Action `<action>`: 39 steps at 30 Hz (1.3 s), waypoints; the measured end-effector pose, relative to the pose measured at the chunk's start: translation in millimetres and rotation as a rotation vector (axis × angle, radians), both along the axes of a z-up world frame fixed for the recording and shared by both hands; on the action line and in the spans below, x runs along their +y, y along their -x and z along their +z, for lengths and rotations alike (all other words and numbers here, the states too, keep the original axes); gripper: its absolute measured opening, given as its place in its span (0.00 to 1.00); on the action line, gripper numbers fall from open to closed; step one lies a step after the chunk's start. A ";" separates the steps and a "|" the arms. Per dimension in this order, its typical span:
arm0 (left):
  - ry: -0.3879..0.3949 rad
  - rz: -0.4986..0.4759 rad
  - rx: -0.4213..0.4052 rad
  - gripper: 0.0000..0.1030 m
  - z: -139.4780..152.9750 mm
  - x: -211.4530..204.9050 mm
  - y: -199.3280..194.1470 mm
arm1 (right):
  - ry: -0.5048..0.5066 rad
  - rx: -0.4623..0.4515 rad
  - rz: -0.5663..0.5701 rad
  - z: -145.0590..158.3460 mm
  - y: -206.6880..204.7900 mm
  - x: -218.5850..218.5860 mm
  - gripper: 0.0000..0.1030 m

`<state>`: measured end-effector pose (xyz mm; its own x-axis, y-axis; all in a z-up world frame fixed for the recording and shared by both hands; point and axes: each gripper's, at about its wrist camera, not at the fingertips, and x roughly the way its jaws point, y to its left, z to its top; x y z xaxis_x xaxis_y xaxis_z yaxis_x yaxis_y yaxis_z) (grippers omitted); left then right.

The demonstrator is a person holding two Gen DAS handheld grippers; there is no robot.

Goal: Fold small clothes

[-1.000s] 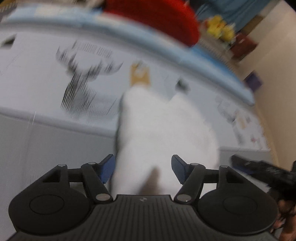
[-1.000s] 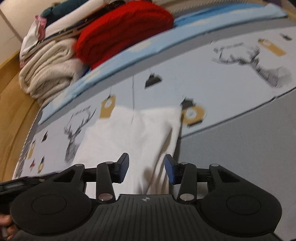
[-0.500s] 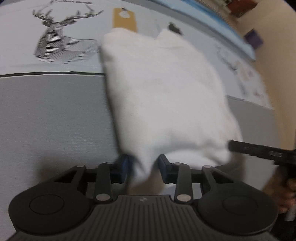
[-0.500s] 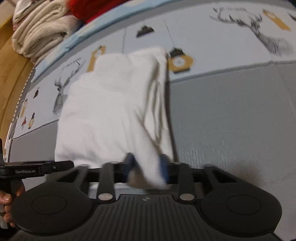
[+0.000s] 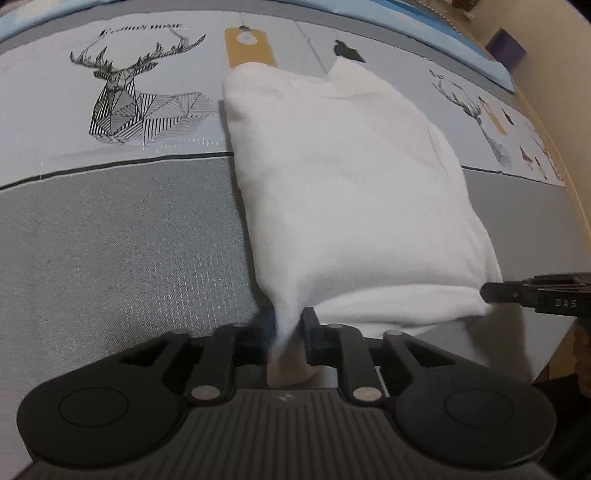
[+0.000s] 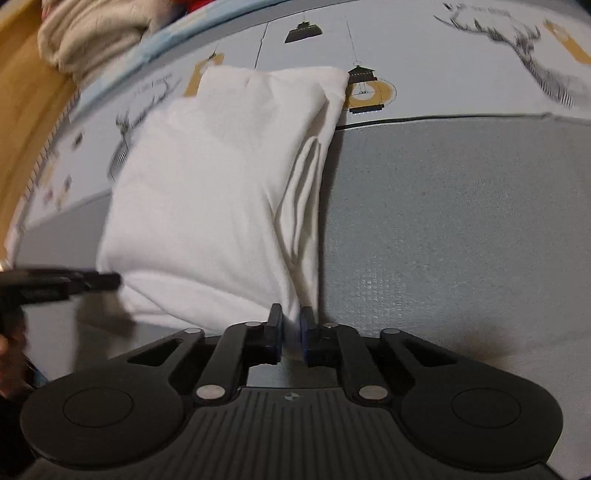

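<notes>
Lying partly folded on the printed mat [image 5: 110, 229], the white garment [image 5: 343, 192] is pinched at its near corners by the left gripper [image 5: 290, 332] and right gripper [image 6: 291, 328], whose jaws have just been closing; a final fold is judged to remain.

This looks like a room in a home. The work surface is a padded play mat [image 5: 110, 240], grey near the camera and pale beyond, printed with line-drawn stags [image 5: 140, 99], lanterns [image 6: 364, 90] and tags. Past its far edge sits a heap of folded cream knitwear [image 6: 92, 33] (blurred), beside warm wooden flooring [image 6: 26, 122].
</notes>
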<state>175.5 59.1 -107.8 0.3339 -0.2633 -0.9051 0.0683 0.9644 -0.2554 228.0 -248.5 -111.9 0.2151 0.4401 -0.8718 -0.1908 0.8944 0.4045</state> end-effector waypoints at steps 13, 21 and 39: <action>-0.149 0.041 -0.111 0.71 21.0 -7.7 31.6 | 0.138 -0.183 -0.044 24.5 20.4 -12.0 0.26; -0.274 0.116 -0.446 0.97 101.7 -16.7 101.8 | 0.145 -0.493 -0.150 96.4 79.6 -10.9 0.59; -0.220 0.240 -0.508 1.00 93.7 -87.2 207.6 | 0.189 -0.507 -0.177 98.7 177.5 15.9 0.74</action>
<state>-32.1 -28.1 -14.1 0.7659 0.0480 -0.6412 -0.0962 0.9945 -0.0405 50.4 -232.6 -13.1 0.6837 0.2063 -0.7000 -0.1607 0.9782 0.1313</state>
